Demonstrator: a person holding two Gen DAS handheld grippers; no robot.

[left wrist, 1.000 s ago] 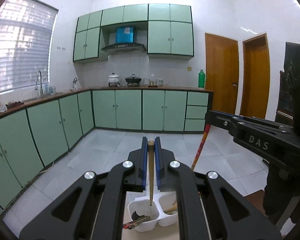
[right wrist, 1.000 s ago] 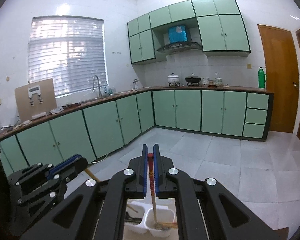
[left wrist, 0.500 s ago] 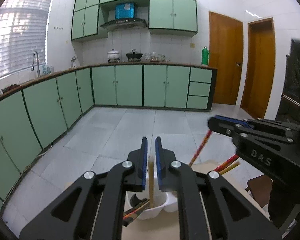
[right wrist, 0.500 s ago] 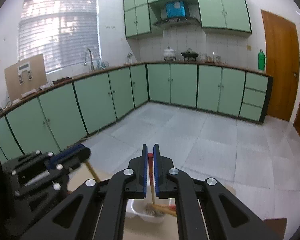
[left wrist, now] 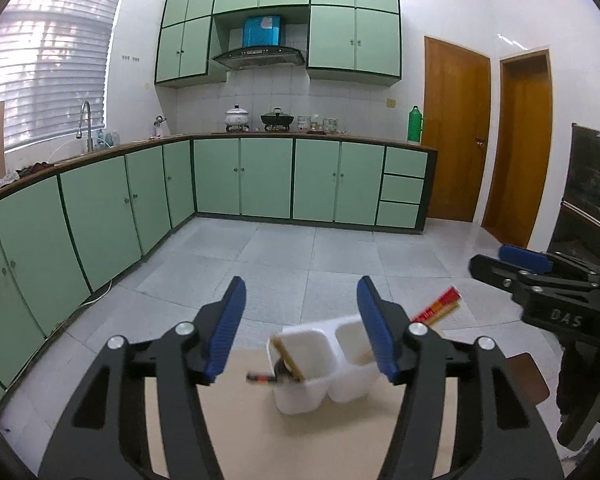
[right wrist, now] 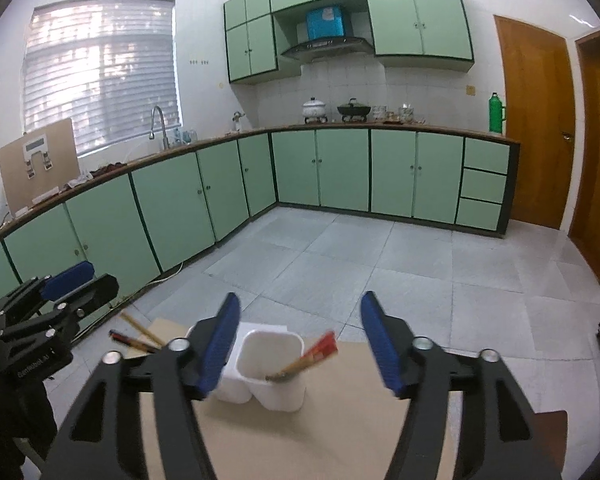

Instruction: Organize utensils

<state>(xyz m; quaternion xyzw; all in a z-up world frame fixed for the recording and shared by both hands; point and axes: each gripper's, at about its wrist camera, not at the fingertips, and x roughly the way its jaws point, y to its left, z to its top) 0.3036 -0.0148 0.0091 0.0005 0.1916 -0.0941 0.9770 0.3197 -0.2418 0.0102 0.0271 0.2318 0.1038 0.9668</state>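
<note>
A white two-compartment holder (left wrist: pixel 320 376) stands on a beige table (left wrist: pixel 240 420). My left gripper (left wrist: pixel 300 300) hangs just above and in front of it, jaws opening, nothing between the pads. A plain wooden chopstick (left wrist: pixel 286 356) leans in the left compartment. Red-tipped chopsticks (left wrist: pixel 436 308) stick out of the right one. My right gripper (right wrist: pixel 300 316) is also opening, nothing between its pads, above the holder (right wrist: pixel 272 376); the red-tipped chopsticks (right wrist: pixel 308 356) lean in the compartment below it. Each gripper shows at the edge of the other's view: right gripper (left wrist: pixel 512 266), left gripper (right wrist: pixel 84 284).
Beyond the table (right wrist: pixel 340 420) lies a grey tiled floor (left wrist: pixel 300 248), with green base cabinets (left wrist: pixel 260 176) along the left and back walls. Two wooden doors (left wrist: pixel 456 132) are at the back right. A dark cabinet (left wrist: pixel 592 192) stands on the right.
Both grippers sank toward the holder and went from shut to open. Each let go of its chopstick, which now leans in a compartment.
</note>
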